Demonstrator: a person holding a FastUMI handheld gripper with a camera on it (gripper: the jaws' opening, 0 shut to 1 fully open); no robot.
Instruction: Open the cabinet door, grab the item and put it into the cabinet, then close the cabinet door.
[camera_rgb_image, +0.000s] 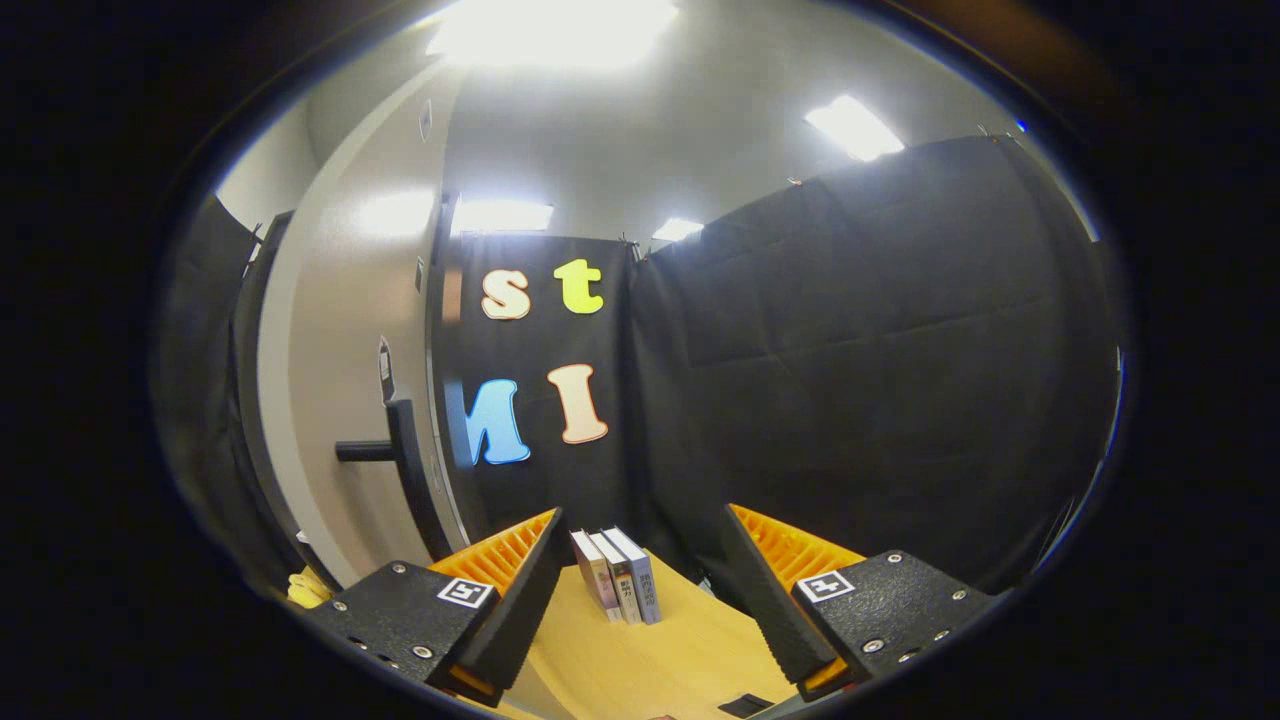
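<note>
The hand-held gripper (640, 610) stood wide open, its two black fingers with orange ribbed backing well apart and nothing between them. It had hold of nothing. It was tilted upward, so that most of what lay ahead was wall and ceiling rather than work surface.

Just ahead of the fingers, low between them, ran the wooden table (640, 670). A small dark flat thing (745, 705) lay on it near the right finger; it was too cut off to tell what it was. A little farther on, three books (617, 577) stood upright side by side on the table, spines toward the camera, leaning slightly. They looked the likeliest item to be grabbed, though that was a judgement only, since nothing marked them as such.

Beside the left finger a scrap of something yellow (305, 588) showed, too little to name.

Beyond, to the left, a tall pale panel (345, 400) rose with a black bar handle (385, 450) standing out from it. This was probably the cabinet door. Whether it stood open or closed could not be told from this angle, and the cabinet's inside was not visible.

Farthest off were the booth's black cloth walls and the ceiling lights.

As for progress, the task appeared to be at or near its beginning: the books stood ungrasped on the table, the fingers were empty, and placing the item and closing the door were evidently left to do.
</note>
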